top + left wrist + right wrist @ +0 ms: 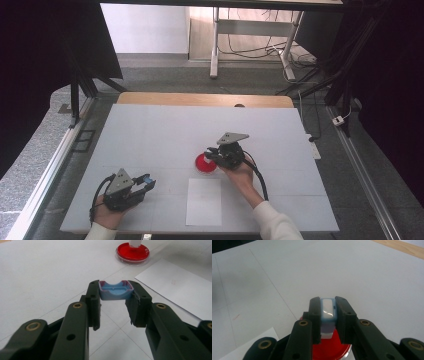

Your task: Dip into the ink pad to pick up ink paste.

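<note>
Left claw (113, 293): jaws pinch a small blue cap (115, 290) by its two sides at the very tips; the cap's hollow, pink-edged inside faces up

Left claw, high view (145, 182): low over the near-left part of the white surface (150, 130), held in the person's left hand (107, 212)

Right claw (328, 311): jaws clamp a small stamp-like piece (327, 312) with a light blue frame and a whitish face, its white lower end pointing down from the tips

Red dish (329, 350): round, shallow, directly beneath the right claw's tips; whether the held piece touches it I cannot tell

Red dish from the left claw (132, 253): well ahead and a little to the right, the white end of the stamp standing over it

Right claw, high view (212, 154): at the dish's right edge, well apart from the left claw

White paper sheet (204, 201): flat on the surface between the two claws, just near of the dish
</note>
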The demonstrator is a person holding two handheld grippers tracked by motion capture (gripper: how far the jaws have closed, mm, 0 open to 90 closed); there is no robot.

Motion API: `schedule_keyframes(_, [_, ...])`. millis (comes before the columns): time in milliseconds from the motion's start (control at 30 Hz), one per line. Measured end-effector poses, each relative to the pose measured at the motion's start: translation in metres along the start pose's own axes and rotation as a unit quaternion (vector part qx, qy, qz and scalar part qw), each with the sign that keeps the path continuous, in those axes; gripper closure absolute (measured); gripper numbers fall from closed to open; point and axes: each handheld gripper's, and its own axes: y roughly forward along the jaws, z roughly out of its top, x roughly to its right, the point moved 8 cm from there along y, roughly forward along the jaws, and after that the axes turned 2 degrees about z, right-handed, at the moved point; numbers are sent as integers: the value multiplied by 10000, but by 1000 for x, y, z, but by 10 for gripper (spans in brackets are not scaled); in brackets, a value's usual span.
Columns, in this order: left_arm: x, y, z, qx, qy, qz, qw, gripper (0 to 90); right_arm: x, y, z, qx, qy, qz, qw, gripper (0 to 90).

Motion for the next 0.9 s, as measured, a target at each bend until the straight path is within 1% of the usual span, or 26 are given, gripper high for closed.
schedule_keyframes(267, [0, 0, 0, 17, 11, 3, 10000, 650, 1, 4, -1, -10, -34, -27, 10000, 751])
schedule_keyframes(533, [0, 0, 1, 43, 30, 10, 10000, 649, 0, 8, -4, -130, -75, -56, 9999, 750])
schedule_keyframes(900, [1, 0, 0, 18, 40, -11, 10000, 649, 1, 9, -4, -121, -47, -35, 9999, 750])
